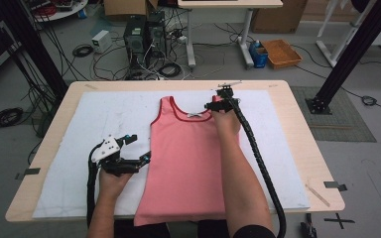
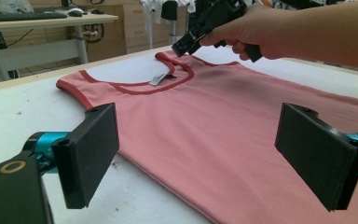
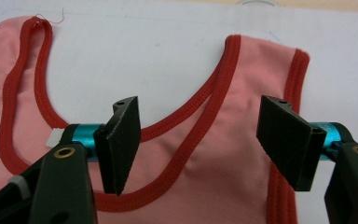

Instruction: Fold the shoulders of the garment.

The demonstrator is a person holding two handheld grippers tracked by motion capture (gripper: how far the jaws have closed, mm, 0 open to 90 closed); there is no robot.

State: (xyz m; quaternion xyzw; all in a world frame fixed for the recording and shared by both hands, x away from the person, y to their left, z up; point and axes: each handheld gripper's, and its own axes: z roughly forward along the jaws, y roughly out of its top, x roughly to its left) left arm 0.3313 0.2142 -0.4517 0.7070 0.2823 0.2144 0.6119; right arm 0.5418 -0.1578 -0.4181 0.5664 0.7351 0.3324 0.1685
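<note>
- High view: a pink tank top (image 1: pixel 186 158) with red trim is lying flat on the desk's white mat (image 1: pixel 99 119).
- Left gripper view: the left gripper (image 2: pixel 198 154) is hovering spread over the soft knit.
- Right gripper view: the right gripper (image 3: pixel 200 140) is gaping above the ribbed neckline, pinching nothing.

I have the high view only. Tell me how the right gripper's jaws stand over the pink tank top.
Observer: The right gripper is open; its jaws straddle the right shoulder strap of the pink tank top, nothing pinched.
Operator: Give me the left gripper.
Observer: The left gripper is open too, jaws wide apart just above the shirt's side edge, holding nothing.
Operator: Report the neckline.
Observer: A white label sits inside the red-trimmed neckline, and a loose thread sticks up from the other strap's top.
</note>
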